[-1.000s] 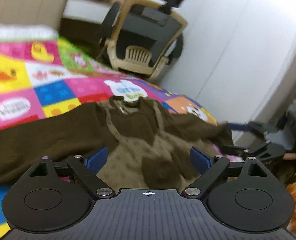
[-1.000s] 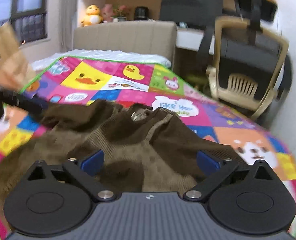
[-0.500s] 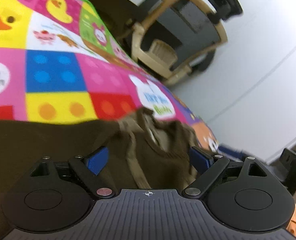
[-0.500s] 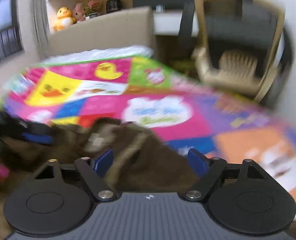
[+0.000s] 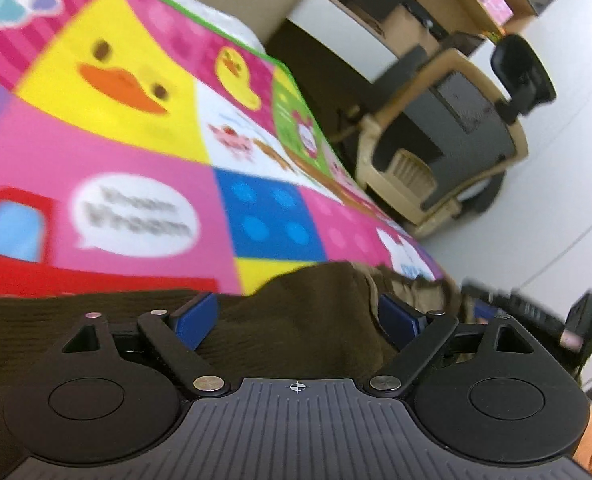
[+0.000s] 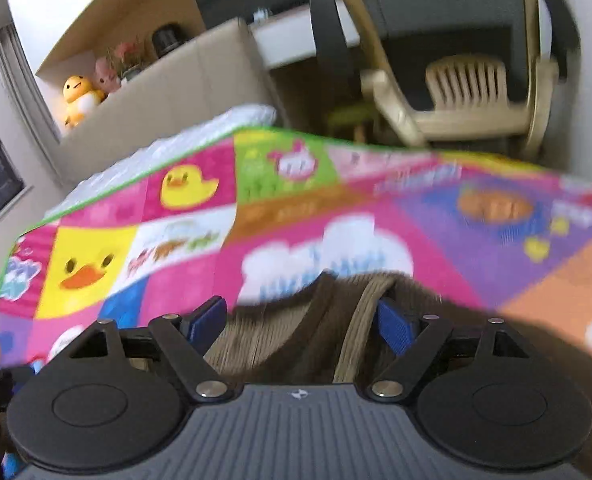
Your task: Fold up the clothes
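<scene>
Dark-brown knit sweater (image 5: 304, 320) lay on a bright cartoon-patchwork play mat (image 5: 135, 184) near a beige office chair (image 5: 448, 152). Both left gripper (image 5: 298, 316) and right gripper (image 6: 302, 322) gaped wide above it. Only the right view showed a yellow duck plush (image 6: 77, 96).

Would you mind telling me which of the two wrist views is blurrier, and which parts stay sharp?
Right wrist view: heavier motion smear across the play mat and chair; right tool body crisp. Left wrist view: milder blur, speech-bubble text unreadable; left tool and brown garment between its fingers fairly sharp. Both show fisheye bending.
</scene>
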